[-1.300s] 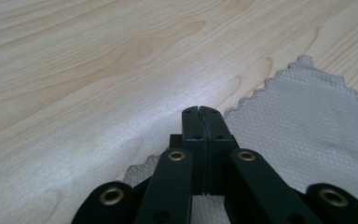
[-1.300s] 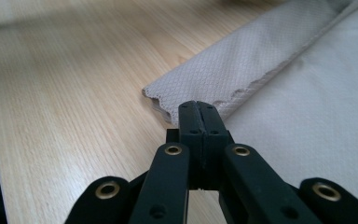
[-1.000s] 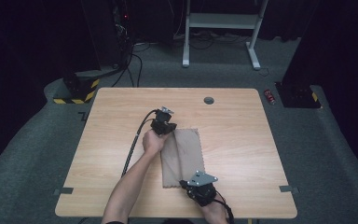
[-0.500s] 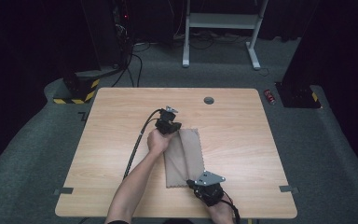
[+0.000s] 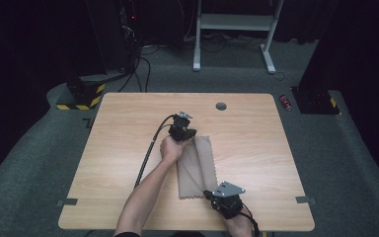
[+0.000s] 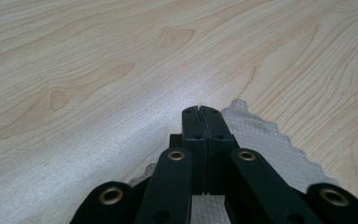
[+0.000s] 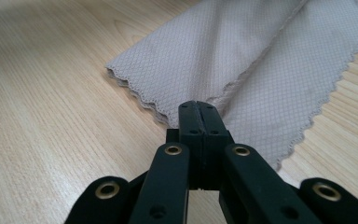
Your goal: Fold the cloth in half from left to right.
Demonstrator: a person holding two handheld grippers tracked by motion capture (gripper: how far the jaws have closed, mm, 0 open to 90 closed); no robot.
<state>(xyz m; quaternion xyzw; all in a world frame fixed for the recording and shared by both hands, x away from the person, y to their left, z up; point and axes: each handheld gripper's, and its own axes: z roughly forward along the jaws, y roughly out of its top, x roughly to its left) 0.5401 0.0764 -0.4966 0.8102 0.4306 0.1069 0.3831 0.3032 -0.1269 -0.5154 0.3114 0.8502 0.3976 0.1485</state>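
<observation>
Mid-fold: beige cloth (image 5: 196, 167) lies mid-table, half doubled over; left gripper (image 5: 186, 136) pinches its far edge, right gripper (image 5: 212, 193) apparently its near edge, jaws closed; next, probably carry both ends across together, level.

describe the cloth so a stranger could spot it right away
Find the light wooden table on the grey carpet. Near its middle, toward the front edge, lies a beige cloth, folded lengthwise. Its waffle weave and scalloped edges mark it out from the bare wood.
</observation>
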